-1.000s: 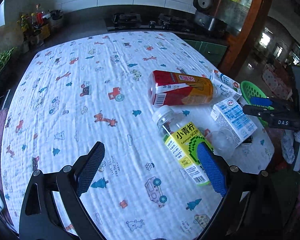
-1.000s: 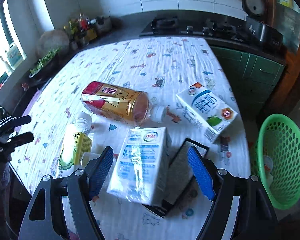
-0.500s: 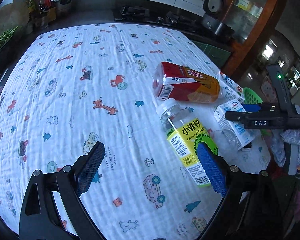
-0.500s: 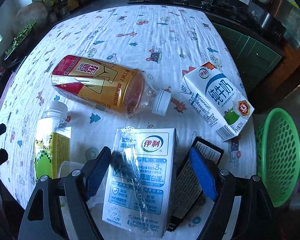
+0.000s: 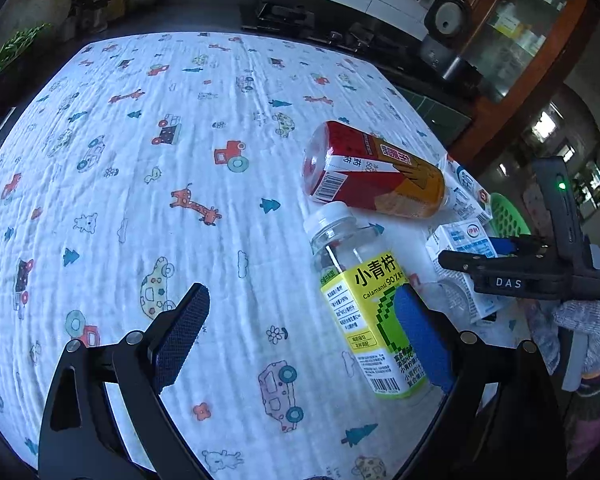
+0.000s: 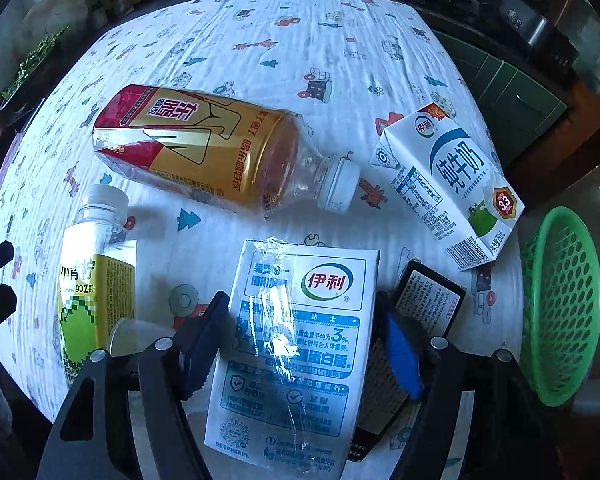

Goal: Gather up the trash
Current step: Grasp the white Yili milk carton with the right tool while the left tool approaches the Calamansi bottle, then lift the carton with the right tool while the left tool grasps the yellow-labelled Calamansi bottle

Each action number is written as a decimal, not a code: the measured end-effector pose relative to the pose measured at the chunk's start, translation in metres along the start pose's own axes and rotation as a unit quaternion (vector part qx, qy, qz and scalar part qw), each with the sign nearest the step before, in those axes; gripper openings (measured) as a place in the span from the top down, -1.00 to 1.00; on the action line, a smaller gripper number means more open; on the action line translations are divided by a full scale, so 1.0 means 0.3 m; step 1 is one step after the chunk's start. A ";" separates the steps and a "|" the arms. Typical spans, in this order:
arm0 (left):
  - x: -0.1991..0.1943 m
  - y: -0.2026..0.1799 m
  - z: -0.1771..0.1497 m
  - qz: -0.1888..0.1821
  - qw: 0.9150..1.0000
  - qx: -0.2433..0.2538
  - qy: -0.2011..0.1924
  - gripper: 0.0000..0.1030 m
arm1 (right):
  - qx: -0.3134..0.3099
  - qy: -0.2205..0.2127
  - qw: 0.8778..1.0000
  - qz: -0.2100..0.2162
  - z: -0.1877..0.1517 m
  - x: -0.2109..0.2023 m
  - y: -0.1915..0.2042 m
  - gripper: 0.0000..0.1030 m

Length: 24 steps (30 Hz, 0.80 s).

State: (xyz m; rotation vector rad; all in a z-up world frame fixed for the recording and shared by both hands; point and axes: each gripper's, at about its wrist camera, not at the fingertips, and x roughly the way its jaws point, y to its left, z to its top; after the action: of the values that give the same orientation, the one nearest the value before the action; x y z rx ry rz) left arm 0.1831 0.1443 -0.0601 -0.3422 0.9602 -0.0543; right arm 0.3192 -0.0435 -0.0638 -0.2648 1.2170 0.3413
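Trash lies on a cartoon-print tablecloth (image 5: pixel 180 160). A blue-and-white milk carton (image 6: pixel 300 340) lies flat between the fingers of my right gripper (image 6: pixel 302 304), whose jaws are closing, the pads right at the carton's long sides. Behind it lie a red-and-gold tea bottle (image 6: pixel 204 152) and a second milk carton (image 6: pixel 448 184). My left gripper (image 5: pixel 300 300) hangs open over bare cloth. Its right finger overlaps the yellow-green calamansi bottle (image 5: pixel 364 300), which lies on its side.
A green plastic basket (image 6: pixel 560 304) sits below the table's right edge. A black box (image 6: pixel 428 296) lies under the right finger, and a clear plastic cup (image 6: pixel 136 336) rests beside the calamansi bottle. A counter with a stove and a rice cooker stands behind the table.
My right gripper dropped and tilted down over the blue-and-white carton, and its jaws narrowed to the carton's sides. My left gripper rolled and sank a little; the trash has not shifted.
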 end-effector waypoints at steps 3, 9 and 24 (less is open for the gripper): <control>0.023 -0.008 0.009 0.002 1.000 -0.016 0.005 -0.79 | -0.001 -0.012 1.000 0.003 -0.009 -0.027 -0.004 -0.34; 0.083 -0.055 0.030 0.003 0.999 -0.048 0.021 -0.79 | 0.008 -0.048 0.998 0.027 -0.056 -0.132 -0.048 -0.31; 0.273 -0.161 0.049 0.080 0.991 -0.082 0.066 -0.79 | 0.041 -0.125 0.988 0.075 -0.234 -0.313 -0.209 -0.23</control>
State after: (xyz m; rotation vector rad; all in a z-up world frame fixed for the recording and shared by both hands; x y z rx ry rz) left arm 0.2474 0.0865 -0.1024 -0.4152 1.1232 0.1500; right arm 0.2542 -0.1384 0.0031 -0.0561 1.0026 0.4409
